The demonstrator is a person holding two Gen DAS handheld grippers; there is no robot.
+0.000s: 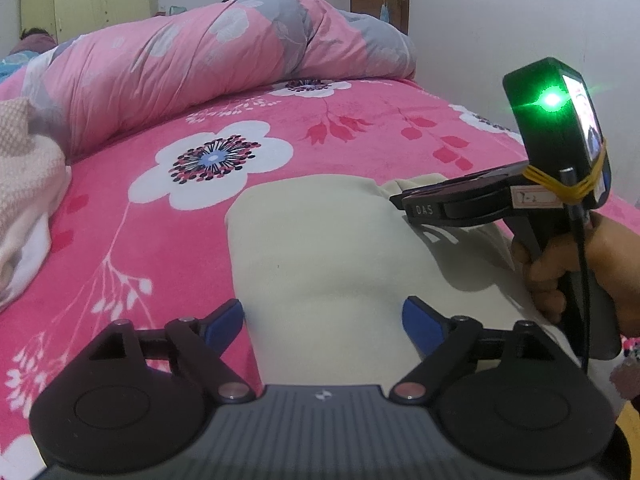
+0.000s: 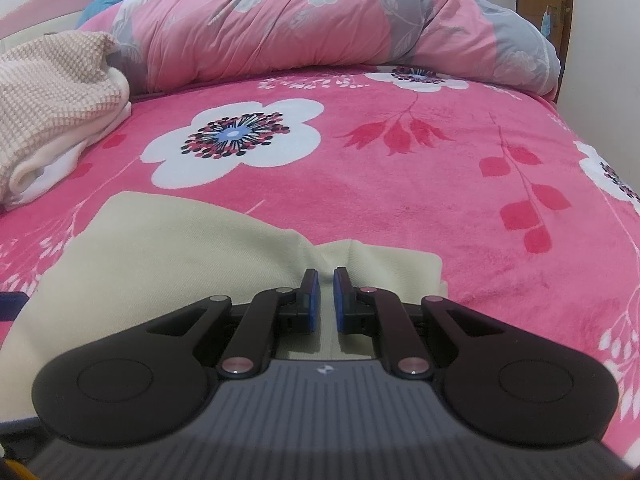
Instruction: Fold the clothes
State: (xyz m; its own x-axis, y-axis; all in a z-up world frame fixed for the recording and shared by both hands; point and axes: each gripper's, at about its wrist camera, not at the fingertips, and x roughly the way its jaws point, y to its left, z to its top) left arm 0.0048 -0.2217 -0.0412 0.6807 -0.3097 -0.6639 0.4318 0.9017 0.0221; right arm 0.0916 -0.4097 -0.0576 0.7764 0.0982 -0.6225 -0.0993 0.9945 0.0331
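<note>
One cream-coloured garment lies on the pink floral bedspread, near the front edge of the bed. It is partly folded: a smooth upper layer with a rounded far-left corner, and a smaller flap protruding at the far right. The fabric is plain and lies mostly flat.
</note>
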